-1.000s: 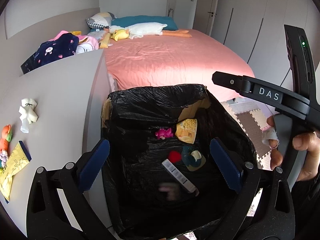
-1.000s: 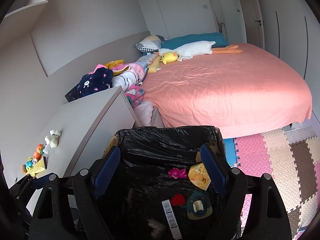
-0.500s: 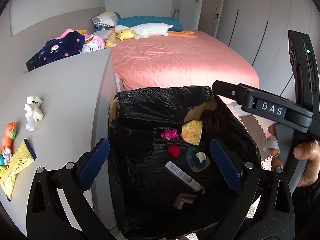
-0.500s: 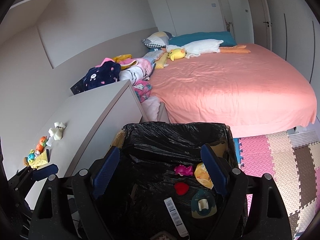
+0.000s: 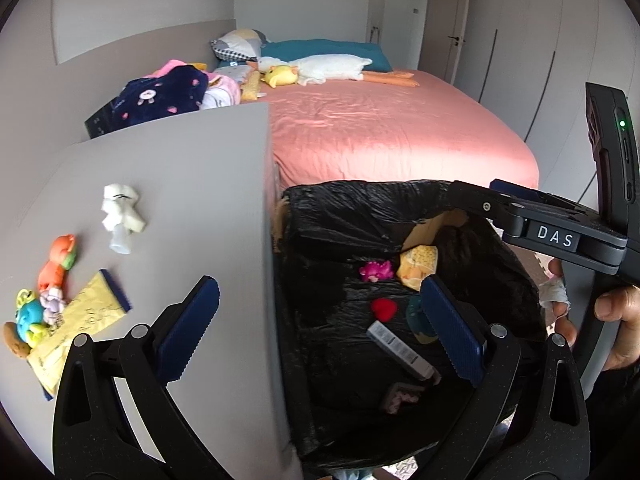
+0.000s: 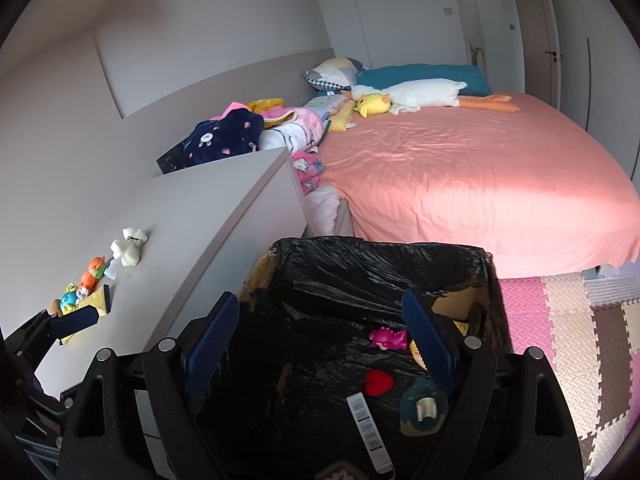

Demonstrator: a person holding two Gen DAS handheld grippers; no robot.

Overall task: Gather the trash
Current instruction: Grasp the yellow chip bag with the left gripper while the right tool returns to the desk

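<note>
Left wrist view: both the left hand-held gripper (image 5: 320,320) and right hand-held gripper (image 6: 320,340), wide open and empty, have swung from the bin (image 5: 360,208) toward the wrapper (image 5: 80,320) lower left on the surface (image 5: 192,168), probably the next pickup.

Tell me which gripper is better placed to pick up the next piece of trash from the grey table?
Probably the left gripper. Its open, empty jaws already straddle the grey table's edge, near the yellow wrapper. The right gripper, also open, hangs over the black bin.
</note>
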